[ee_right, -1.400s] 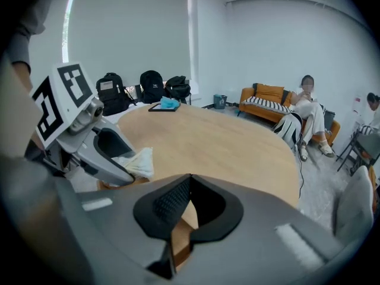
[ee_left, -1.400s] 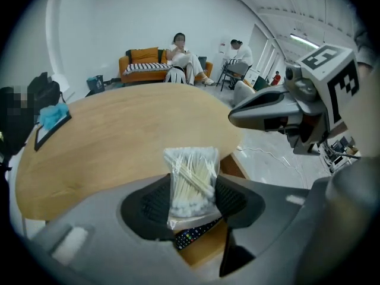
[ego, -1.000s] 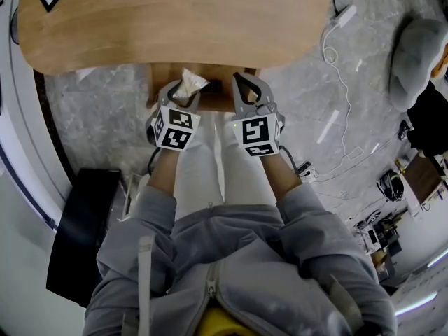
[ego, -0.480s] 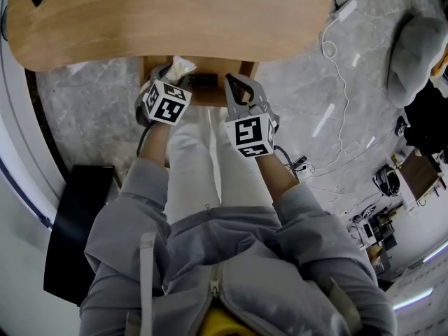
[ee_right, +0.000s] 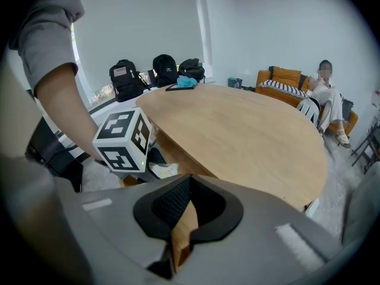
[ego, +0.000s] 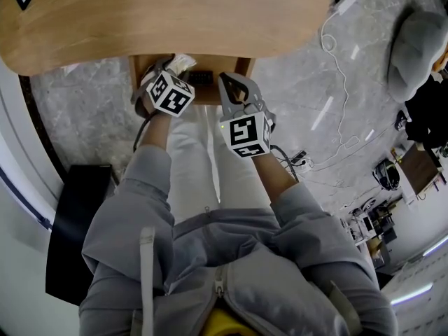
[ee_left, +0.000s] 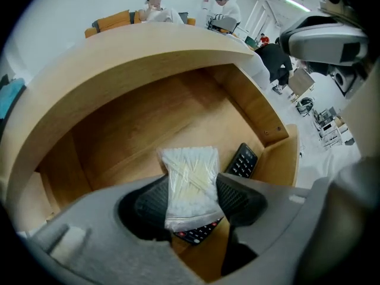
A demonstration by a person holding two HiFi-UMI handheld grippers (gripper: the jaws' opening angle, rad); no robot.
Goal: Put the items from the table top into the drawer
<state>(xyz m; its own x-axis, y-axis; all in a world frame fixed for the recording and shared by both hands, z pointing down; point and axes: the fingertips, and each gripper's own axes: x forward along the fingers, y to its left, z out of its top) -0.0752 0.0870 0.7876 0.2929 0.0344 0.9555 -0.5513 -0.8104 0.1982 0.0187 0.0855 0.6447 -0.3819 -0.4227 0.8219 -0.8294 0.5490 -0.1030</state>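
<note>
- Spanning the top of the head view, the round wooden table (ego: 175, 12) has a bare top there, with grey marbled floor (ego: 91, 110) below its edge.
- The drawer (ego: 241, 67) stands pulled out from under the table's near edge. The left gripper view looks down into its bare wooden bottom (ee_left: 166, 117).
- The left gripper (ego: 166, 68) points steeply down over the left part of the open drawer. Its jaws sit at a middling width and have just been opening a little. In its own view (ee_left: 193, 195) both dark pads touch the sides of the bag between them.
- The right gripper (ego: 226, 81) hangs just beside the left one, at the drawer's right front corner. In its own view (ee_right: 187, 181) the jaw tips meet with nothing gripped. A strip of the drawer's wood shows through the slot behind them.
- A black remote control (ego: 200, 78) lies on the drawer bottom toward the right wall (ee_left: 242, 160), partly under the bag.
- The clear bag of cotton swabs (ego: 182, 62), the task's item, is held upright above the drawer's inside (ee_left: 189, 180).
</note>
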